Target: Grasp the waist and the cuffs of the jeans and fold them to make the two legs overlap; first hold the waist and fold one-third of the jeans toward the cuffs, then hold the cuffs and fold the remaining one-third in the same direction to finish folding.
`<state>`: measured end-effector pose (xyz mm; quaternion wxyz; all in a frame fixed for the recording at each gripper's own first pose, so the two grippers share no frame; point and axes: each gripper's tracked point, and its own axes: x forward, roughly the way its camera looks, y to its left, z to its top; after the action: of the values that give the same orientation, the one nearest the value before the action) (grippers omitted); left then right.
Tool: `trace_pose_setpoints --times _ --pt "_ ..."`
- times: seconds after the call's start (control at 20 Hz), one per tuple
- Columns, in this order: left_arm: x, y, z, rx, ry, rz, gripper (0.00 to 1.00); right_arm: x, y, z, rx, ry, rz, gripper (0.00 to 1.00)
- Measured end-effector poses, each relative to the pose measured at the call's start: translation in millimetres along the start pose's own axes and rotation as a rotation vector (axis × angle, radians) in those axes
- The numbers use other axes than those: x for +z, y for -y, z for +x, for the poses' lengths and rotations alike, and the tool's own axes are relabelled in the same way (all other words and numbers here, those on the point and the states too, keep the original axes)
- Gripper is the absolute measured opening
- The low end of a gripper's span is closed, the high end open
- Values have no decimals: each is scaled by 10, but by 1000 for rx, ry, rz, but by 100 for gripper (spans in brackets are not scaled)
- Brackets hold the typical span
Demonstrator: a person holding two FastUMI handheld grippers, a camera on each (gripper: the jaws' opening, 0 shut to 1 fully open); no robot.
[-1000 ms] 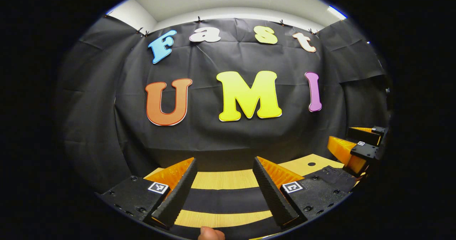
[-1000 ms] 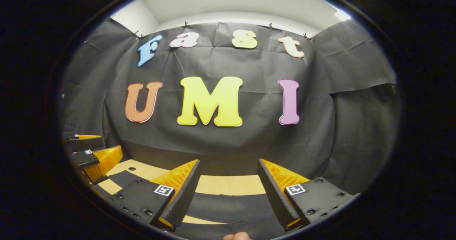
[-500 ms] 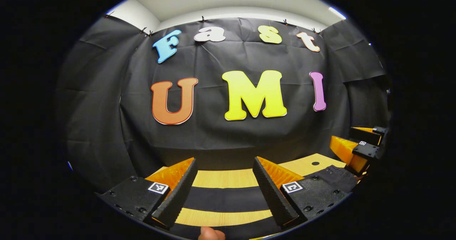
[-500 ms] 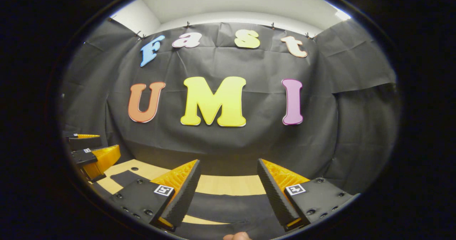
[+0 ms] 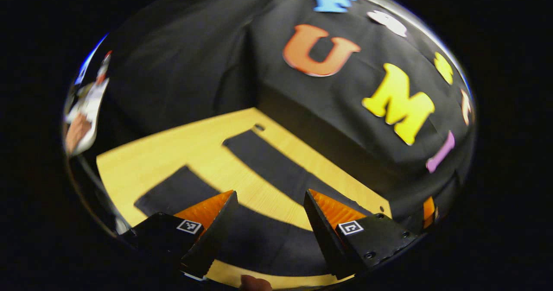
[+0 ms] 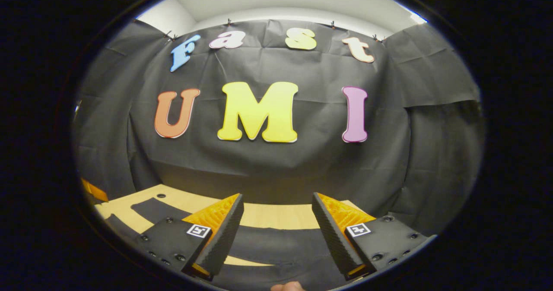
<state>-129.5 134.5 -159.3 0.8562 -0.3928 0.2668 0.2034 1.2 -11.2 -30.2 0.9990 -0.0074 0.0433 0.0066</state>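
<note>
Black cloth walls surround your wooden desk, where dark jeans lie flat, legs apart. Your left gripper and right gripper hover above them, both spread wide, holding nothing.

The left gripper view rides tilted, looking down and across the table toward a corner of the booth, close above the dark jeans. The right gripper view sits level and low, facing the back wall head-on, near the table's edge. Both share the table, jeans and back wall.
</note>
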Motion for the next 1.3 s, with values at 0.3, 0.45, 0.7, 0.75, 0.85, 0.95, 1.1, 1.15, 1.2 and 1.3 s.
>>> trace_pose_setpoints --times 0.3,0.45,0.7,0.75,0.85,0.95,1.1,1.15,1.2,1.3 --pt "-526 -957 -371 212 -217 -522 99 -158 276 33 -55 -57 -2 94" --pt "-523 -1086 -646 259 -205 -670 99 -192 449 29 -93 -76 -4 94" --pt "-407 -1436 -497 331 -193 -656 99 -217 584 70 -130 -95 6 98" --pt "-404 -1479 -457 338 -196 -645 99 -216 585 78 -132 -97 6 98" --pt "-380 -1491 -373 333 -196 -631 100 -218 603 91 -138 -101 0 94" --pt "-301 -1475 -261 313 -182 -628 99 -201 614 87 -140 -101 -5 95" --pt "-203 -1439 -147 296 -171 -634 100 -225 659 81 -151 -110 -9 95" --pt "-187 -1433 -127 293 -170 -631 98 -249 675 71 -155 -115 -6 94" --pt "-167 -1417 -96 286 -166 -624 98 -253 691 68 -162 -120 -2 95" --pt "-149 -1374 -40 263 -164 -592 98 -287 714 54 -172 -129 5 94"
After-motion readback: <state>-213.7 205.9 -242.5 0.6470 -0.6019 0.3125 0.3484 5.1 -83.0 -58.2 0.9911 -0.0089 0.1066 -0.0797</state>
